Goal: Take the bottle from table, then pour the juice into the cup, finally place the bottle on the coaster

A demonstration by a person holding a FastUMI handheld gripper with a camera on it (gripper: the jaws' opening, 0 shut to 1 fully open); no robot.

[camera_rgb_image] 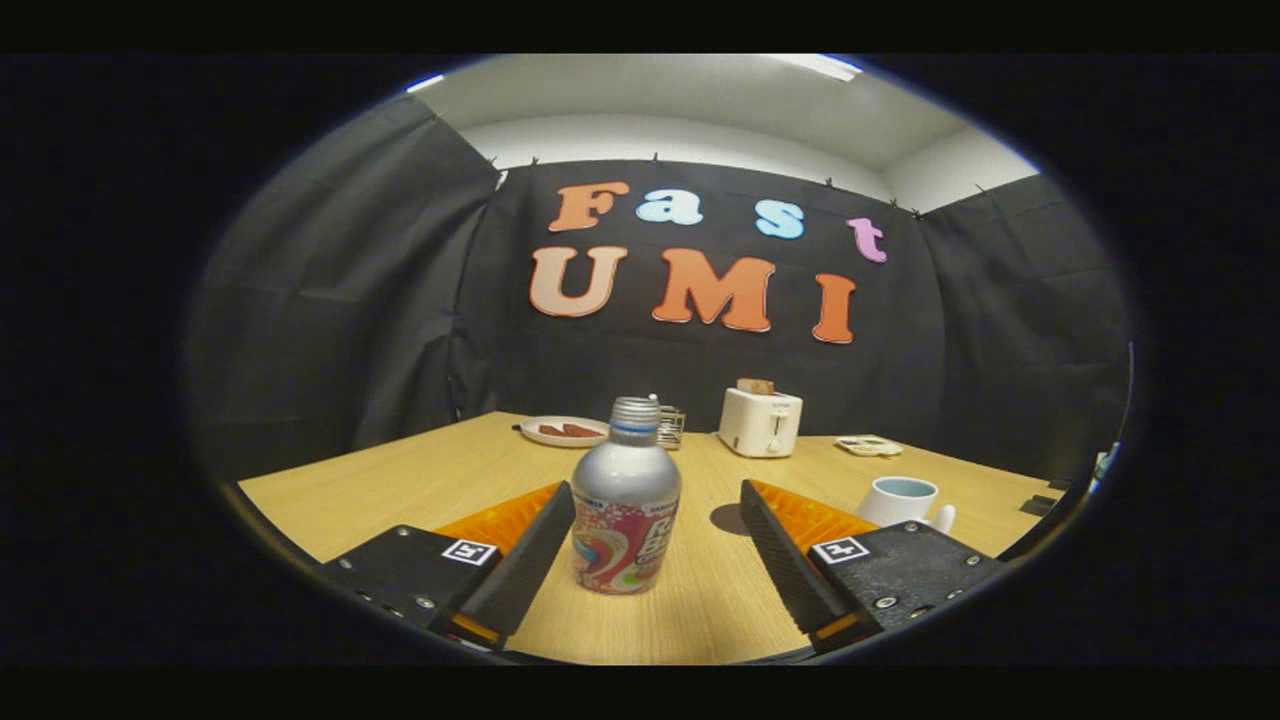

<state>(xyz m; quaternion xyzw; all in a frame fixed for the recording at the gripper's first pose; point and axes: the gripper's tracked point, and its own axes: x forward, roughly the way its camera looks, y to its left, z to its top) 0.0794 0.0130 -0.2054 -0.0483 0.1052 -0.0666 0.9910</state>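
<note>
We have the gripper (pixel 655 520) spread wide, holding nothing, with the bottle (pixel 626 500) standing upright on the table (pixel 400 480) between the two fingers. The left finger (pixel 525 560) sits just beside the bottle, perhaps touching it; the right finger (pixel 785 560) stands well apart. If we close like this, we judge the near finger pushes first and could tip or slide the tall, narrow bottle. Beyond the right finger waits the cup (pixel 900 498), so a wide swing might clip it. Further back stand a toaster (pixel 760 422) and a plate (pixel 563 431). We cannot pick out the coaster.
</note>
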